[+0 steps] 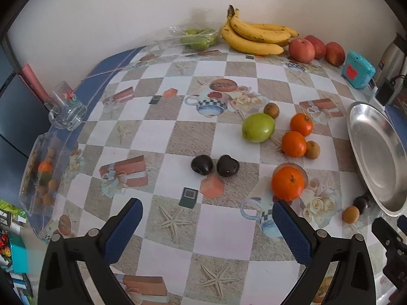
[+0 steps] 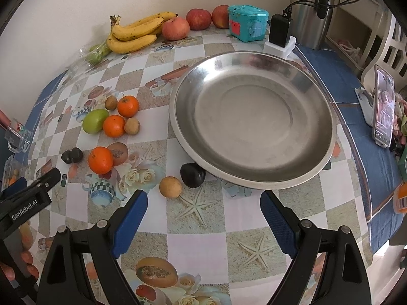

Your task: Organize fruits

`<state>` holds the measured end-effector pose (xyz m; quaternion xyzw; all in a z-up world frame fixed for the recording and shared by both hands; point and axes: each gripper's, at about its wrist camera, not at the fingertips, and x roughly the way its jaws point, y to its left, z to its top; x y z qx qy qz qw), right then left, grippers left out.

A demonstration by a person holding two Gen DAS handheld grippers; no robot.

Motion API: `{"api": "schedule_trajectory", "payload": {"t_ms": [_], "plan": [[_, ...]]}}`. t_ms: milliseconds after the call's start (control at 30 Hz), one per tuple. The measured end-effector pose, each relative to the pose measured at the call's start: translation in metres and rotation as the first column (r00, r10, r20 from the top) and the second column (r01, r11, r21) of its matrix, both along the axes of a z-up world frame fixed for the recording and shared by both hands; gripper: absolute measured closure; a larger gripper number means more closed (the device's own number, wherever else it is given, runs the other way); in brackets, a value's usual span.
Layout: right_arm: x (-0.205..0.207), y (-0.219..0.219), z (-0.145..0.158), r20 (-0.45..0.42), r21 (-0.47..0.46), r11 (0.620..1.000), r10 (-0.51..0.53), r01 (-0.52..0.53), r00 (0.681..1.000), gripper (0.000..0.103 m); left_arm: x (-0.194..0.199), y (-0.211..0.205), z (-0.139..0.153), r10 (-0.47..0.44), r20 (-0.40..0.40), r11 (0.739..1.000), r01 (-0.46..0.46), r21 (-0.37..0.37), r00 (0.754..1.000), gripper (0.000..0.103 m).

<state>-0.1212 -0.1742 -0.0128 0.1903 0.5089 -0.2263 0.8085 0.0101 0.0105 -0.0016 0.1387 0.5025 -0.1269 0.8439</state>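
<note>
Both claws, left claw [image 1: 207,218] and right claw [image 2: 203,203], are hanging jaws apart, gripping nothing. Steel dish [image 2: 315,157] is sitting empty; fruit is lying loose left of it, dark plum [image 2: 192,174] touching its rim. Risk: round tan fruit [image 2: 170,186] rolling away if nudged.

plate [image 2: 254,117] right of oranges [image 2: 100,160] | bananas [image 2: 134,35] behind, by wall

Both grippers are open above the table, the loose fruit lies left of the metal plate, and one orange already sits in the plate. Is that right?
Not quite: the metal plate holds nothing, as the right wrist view shows. All three oranges lie on the table beside it. The rest stands: the left gripper and right gripper are both open.
</note>
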Motion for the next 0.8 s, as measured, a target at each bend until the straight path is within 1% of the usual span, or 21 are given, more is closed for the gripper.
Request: {"api": "schedule_trajectory", "payload": {"t_ms": [133,200,433,567,667,800], "plan": [[0.002,0.000,-0.001,0.000,0.001,1.000,-0.001,0.001,1.000,0.012,-0.004,-0.005,0.003,-0.022,0.003,1.000,0.022,0.000,1.000,0.000],[0.002,0.000,-0.001,0.000,-0.003,1.000,-0.003,0.003,1.000,0.012,-0.004,-0.005,0.004,-0.022,-0.008,1.000,0.022,-0.014,1.000,0.000],[0.005,0.000,-0.001,0.007,-0.011,1.000,-0.013,0.013,1.000,0.012,0.004,-0.002,0.019,0.034,-0.006,0.997,-0.034,-0.063,0.999,0.000],[0.008,0.000,0.003,0.049,-0.007,1.000,-0.015,0.016,0.999,0.012,0.010,-0.004,0.030,0.052,0.027,0.994,-0.049,-0.099,0.998,0.000],[0.009,-0.003,0.007,0.085,0.007,1.000,-0.029,0.028,0.996,0.012,0.018,-0.006,0.033,0.057,0.011,0.990,-0.055,-0.132,0.998,0.000],[0.011,-0.008,0.006,0.117,0.039,0.998,-0.059,0.055,0.991,0.013,0.025,-0.016,0.030,0.036,-0.014,0.989,-0.038,-0.144,0.999,0.000]]}}
